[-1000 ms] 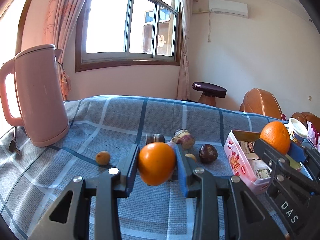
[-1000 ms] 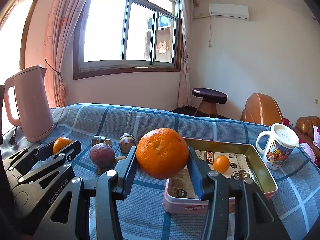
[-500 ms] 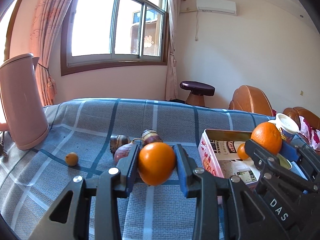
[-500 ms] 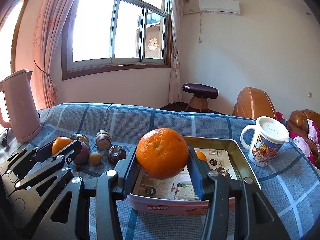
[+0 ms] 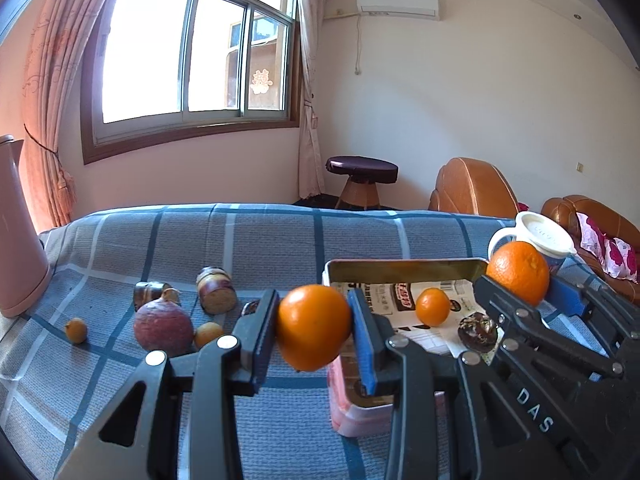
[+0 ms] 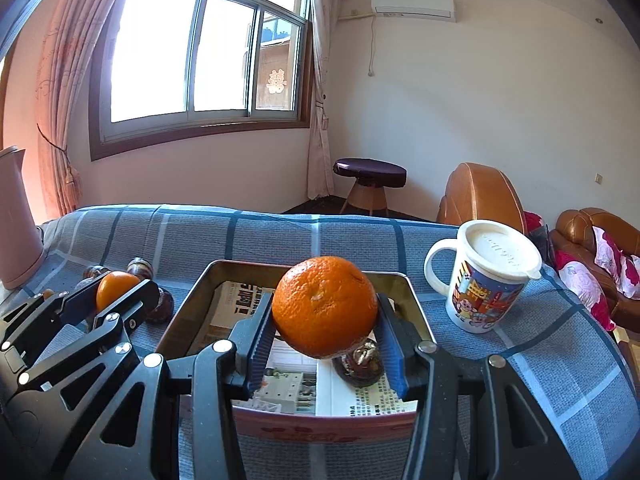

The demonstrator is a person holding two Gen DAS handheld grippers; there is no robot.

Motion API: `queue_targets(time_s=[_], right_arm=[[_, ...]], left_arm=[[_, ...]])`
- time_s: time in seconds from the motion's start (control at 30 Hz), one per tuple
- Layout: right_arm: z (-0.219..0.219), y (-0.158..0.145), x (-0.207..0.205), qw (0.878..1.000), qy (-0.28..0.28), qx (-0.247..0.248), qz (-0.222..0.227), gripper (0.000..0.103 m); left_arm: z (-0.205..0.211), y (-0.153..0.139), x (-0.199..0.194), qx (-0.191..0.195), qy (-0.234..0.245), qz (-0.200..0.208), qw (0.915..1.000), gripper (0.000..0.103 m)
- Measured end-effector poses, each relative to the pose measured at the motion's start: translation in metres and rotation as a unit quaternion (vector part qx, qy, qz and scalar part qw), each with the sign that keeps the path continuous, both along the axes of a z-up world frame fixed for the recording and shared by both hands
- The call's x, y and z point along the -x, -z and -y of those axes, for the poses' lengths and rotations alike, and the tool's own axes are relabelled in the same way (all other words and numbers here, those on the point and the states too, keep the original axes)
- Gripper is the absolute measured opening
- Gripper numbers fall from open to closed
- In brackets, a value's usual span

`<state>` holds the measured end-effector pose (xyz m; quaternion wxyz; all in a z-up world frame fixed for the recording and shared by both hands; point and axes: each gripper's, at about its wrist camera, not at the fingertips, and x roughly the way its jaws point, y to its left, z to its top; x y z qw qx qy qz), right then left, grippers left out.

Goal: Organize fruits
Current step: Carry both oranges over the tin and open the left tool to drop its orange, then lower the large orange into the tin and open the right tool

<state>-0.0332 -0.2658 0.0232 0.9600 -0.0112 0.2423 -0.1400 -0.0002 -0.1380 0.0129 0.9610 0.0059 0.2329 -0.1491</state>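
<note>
My left gripper (image 5: pixel 314 330) is shut on a small orange (image 5: pixel 313 327), held above the cloth at the left edge of the pink tin tray (image 5: pixel 360 416). My right gripper (image 6: pixel 325 344) is shut on a bigger orange (image 6: pixel 325 306), which hangs over the tray (image 6: pixel 320 424). Inside the tray lie a small mandarin (image 5: pixel 433 307) and a dark brown fruit (image 6: pixel 358 362) on printed paper. Left of the tray on the cloth sit a purple round fruit (image 5: pixel 163 327), two cut brown pieces (image 5: pixel 216 290), and two tiny yellow fruits (image 5: pixel 76 330).
A lidded cartoon mug (image 6: pixel 486 276) stands right of the tray. A pink kettle (image 5: pixel 18 232) stands at the far left of the checked blue cloth (image 5: pixel 280 240). Beyond the table are a stool (image 5: pixel 362 180) and brown leather armchairs (image 6: pixel 484 196).
Both grippers, each still holding its orange, have moved to the right across the table; the tray now lies beneath the right one and beside the left one. The kettle has slid toward the left edge.
</note>
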Motion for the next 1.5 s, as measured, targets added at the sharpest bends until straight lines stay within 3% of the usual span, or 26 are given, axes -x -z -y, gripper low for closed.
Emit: queue_targets(time_s=[0.5, 0.8, 1.13, 1.5], right_arm=[[0.046, 0.016, -0.016, 0.998, 0.022, -0.019, -0.050, 0.050], [0.049, 0.030, -0.028, 0.995, 0.000, -0.046, -0.094, 0.050], [0.049, 0.031, -0.033, 0.993, -0.015, -0.050, -0.101, 0.051], [0.056, 0.032, -0.034, 0.991, -0.039, -0.085, -0.093, 0.051]], left_arm=[[0.044, 0.004, -0.013, -0.012, 0.035, -0.024, 0.9990, 0.037], [0.056, 0.012, -0.025, -0.029, 0.036, -0.064, 0.9969, 0.037], [0.057, 0.021, -0.037, -0.036, 0.033, -0.103, 0.9935, 0.038], [0.050, 0.016, -0.030, -0.042, 0.023, -0.078, 0.9958, 0.046]])
